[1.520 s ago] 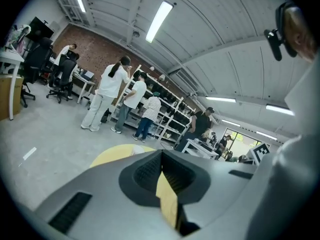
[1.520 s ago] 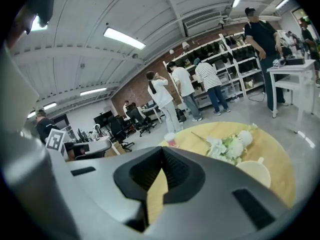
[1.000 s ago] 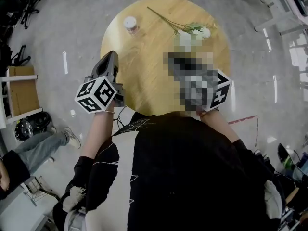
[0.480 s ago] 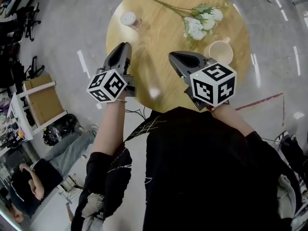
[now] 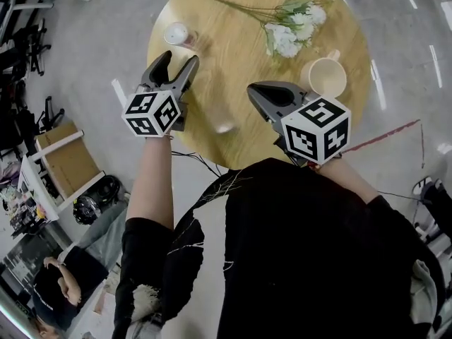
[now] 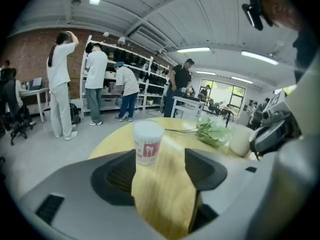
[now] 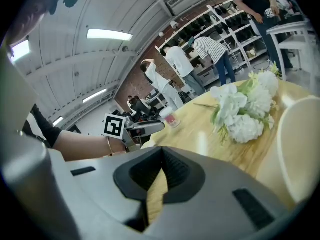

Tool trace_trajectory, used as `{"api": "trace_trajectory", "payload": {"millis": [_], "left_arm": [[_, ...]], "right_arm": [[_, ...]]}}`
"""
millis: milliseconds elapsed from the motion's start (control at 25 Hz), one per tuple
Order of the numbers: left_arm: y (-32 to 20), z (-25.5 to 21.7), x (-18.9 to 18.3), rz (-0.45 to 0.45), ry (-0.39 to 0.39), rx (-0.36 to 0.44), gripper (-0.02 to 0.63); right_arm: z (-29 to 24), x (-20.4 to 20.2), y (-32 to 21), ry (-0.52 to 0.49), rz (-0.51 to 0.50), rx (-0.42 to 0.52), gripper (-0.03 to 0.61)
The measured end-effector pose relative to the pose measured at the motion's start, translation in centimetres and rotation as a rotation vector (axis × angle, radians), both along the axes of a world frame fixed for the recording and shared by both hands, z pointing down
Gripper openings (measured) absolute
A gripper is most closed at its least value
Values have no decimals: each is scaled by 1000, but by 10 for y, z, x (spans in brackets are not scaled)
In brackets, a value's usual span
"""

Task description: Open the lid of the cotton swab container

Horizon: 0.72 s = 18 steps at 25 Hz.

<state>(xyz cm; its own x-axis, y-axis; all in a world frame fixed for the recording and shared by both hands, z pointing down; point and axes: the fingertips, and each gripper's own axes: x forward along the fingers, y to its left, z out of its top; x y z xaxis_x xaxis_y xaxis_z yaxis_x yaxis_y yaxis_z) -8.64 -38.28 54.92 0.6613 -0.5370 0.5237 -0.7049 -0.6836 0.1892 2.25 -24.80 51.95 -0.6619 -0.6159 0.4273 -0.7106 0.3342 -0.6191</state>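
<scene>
At the near edge of a round wooden table [image 5: 240, 69], seen from above, a person holds two grippers. The right gripper [image 5: 253, 90] hovers over the table's near-right part, its claw pressed together and empty. The left gripper [image 5: 179, 58] sits over the table's left edge. Its claw has just been opening and now stands spread, with nothing between the pads, and it is nearer the far-left rim than a moment ago. That reads as the reach beginning; the lid looks untouched and still on. The flowers [image 5: 289, 34] lie across the table's far side, and a cup [image 5: 323, 78] stands by its right rim. The container [image 5: 176, 33], small, upright and white-topped, stands at the table's far-left rim, just ahead of the left claw and roughly in line with its gap. Bare wood fills the table's middle, so both grippers have open room. The container stands so close to the rim that a push outward could tip it off.
</scene>
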Motion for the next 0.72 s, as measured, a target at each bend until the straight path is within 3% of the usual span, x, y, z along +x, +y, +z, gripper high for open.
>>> {"api": "trace_trajectory", "payload": {"millis": [240, 720], "left_arm": [[-20, 11, 9, 163, -106, 43, 330], [-48, 11, 17, 225, -73, 75, 337]], "right_arm": [[-4, -2, 2, 2, -6, -6, 5], [-1, 17, 10, -3, 51, -27, 6]]}}
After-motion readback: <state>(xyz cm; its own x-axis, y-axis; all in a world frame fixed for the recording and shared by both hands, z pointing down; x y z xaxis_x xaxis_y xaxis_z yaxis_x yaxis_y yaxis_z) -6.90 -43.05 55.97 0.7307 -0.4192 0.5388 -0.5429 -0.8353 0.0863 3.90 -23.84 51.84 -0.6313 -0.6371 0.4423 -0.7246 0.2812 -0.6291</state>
